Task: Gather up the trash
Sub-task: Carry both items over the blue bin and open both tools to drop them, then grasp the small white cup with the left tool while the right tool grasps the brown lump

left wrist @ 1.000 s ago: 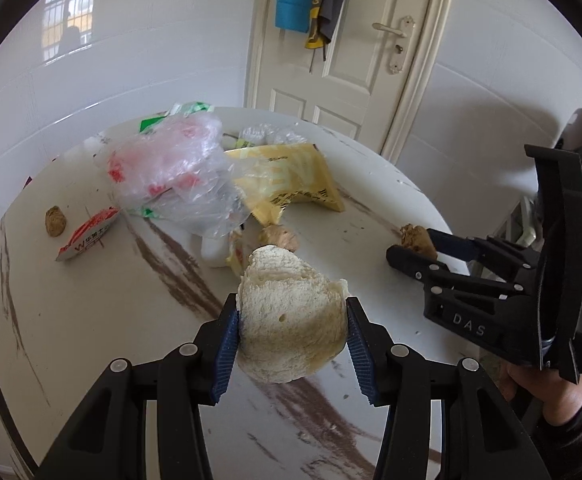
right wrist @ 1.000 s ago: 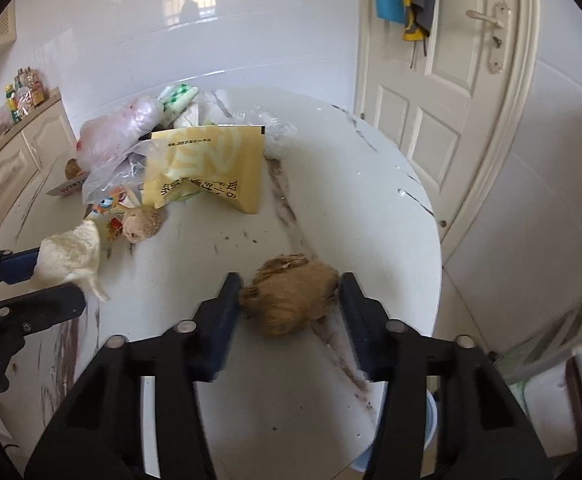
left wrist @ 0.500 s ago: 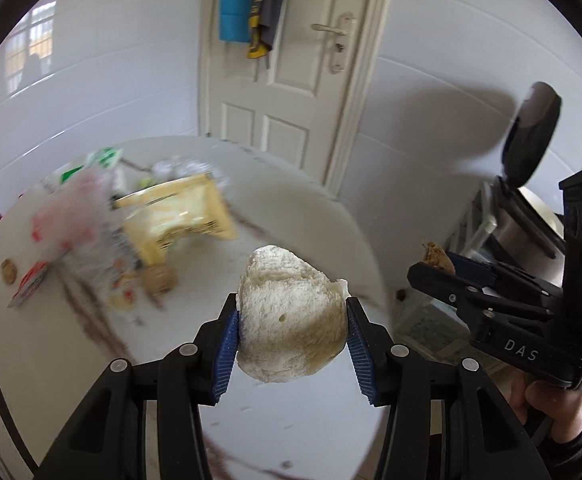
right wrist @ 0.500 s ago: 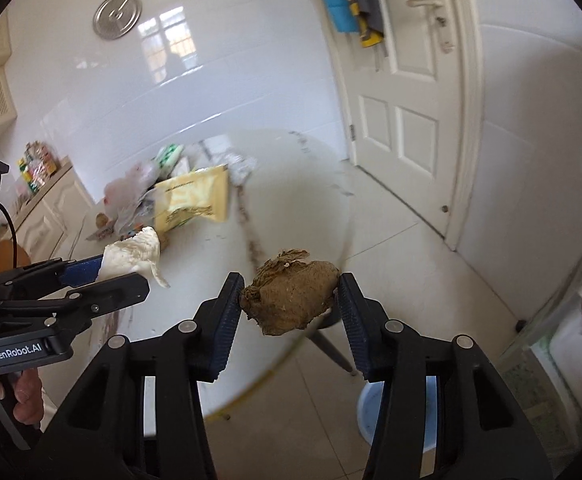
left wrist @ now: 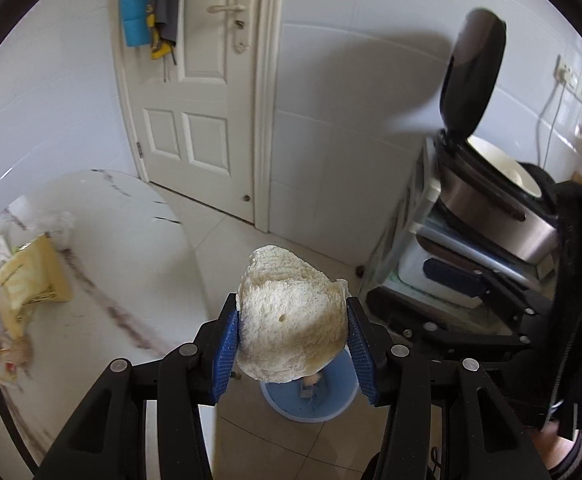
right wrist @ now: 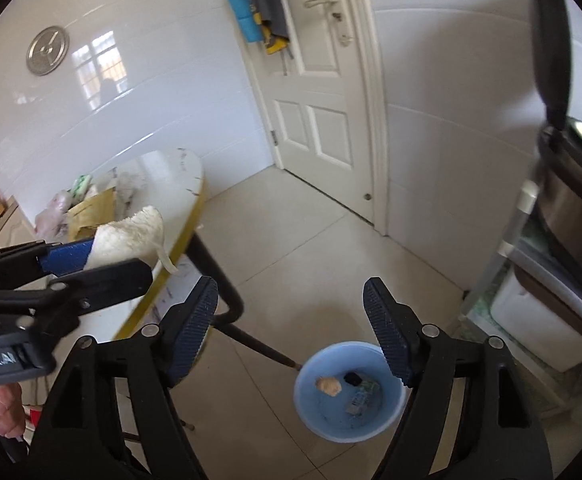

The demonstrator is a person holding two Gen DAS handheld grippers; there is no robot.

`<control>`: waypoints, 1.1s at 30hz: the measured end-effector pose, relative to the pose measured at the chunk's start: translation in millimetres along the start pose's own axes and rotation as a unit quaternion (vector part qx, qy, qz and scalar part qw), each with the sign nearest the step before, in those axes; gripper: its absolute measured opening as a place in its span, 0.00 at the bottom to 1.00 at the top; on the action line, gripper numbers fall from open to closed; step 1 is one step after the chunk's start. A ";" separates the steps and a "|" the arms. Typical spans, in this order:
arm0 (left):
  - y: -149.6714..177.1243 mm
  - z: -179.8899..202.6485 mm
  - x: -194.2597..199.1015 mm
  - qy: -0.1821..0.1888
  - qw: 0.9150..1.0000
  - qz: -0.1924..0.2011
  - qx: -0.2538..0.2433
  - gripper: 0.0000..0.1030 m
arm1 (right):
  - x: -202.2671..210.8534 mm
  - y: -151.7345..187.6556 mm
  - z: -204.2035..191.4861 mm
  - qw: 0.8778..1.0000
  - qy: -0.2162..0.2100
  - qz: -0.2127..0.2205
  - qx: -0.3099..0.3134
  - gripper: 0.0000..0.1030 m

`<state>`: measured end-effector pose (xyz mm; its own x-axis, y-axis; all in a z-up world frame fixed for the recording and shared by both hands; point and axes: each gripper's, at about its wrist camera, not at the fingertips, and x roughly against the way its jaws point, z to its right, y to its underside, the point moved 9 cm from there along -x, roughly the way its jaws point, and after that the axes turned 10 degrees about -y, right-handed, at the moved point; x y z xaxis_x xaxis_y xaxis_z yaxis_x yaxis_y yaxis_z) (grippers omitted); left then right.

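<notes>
White-tiled kitchen floor with blue bin [right wrist: 349, 392] beside the table [left wrist: 103, 248], bread chunk [left wrist: 291, 320] clamped in left gripper [left wrist: 293, 344] above the bin, right gripper [right wrist: 291, 336] jaws opening, empty, brown lump held earlier now gone from them.

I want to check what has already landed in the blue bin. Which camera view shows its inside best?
The right wrist view: the blue bin sits open between the spread fingers, with a pale lump and small scraps visible inside. In the left wrist view the bread held by the left gripper covers most of the bin.
</notes>
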<state>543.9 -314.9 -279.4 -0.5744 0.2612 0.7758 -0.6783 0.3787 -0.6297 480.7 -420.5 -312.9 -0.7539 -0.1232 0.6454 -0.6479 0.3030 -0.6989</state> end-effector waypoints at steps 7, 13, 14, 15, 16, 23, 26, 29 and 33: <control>-4.3 36.8 -67.1 0.001 0.998 -0.056 -0.032 0.45 | 23.1 18.2 57.5 0.996 0.085 -0.007 -0.038 0.83; -3.8 66.2 -107.9 -0.002 0.994 -0.089 -0.056 0.55 | 31.3 30.2 81.0 0.992 0.107 -0.017 -0.062 0.83; -5.1 67.8 -109.1 -0.002 0.995 -0.087 -0.055 0.63 | 32.4 30.8 82.6 0.992 0.106 -0.016 -0.064 0.83; -9.7 68.3 -109.1 -0.003 0.995 -0.081 -0.055 0.65 | 33.2 31.1 83.1 0.992 0.105 -0.016 -0.066 0.83; -11.9 67.9 -107.5 -0.005 0.996 -0.075 -0.055 0.66 | 34.0 30.7 83.0 0.992 0.105 -0.017 -0.066 0.83; -25.7 55.6 -78.2 -0.023 0.998 -0.038 -0.040 0.71 | 45.6 21.8 73.8 0.993 0.100 -0.002 -0.059 0.83; -29.8 44.8 -51.5 -0.037 0.999 -0.008 -0.033 0.71 | 54.7 13.5 56.2 0.994 0.093 0.010 -0.047 0.84; -30.8 18.3 -15.5 -0.042 0.999 0.021 -0.016 0.75 | 63.6 4.0 32.8 0.995 0.089 0.023 -0.026 0.88; -25.1 -24.5 20.1 -0.074 0.996 0.054 -0.001 0.84 | 65.9 -7.2 -7.4 0.997 0.071 0.032 0.008 0.89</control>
<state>560.6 -297.4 -247.0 -0.7048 0.1673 0.6894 -0.6082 0.3577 -0.7086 436.5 -423.8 -263.1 -0.7706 0.0315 0.6365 -0.6021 0.2912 -0.7434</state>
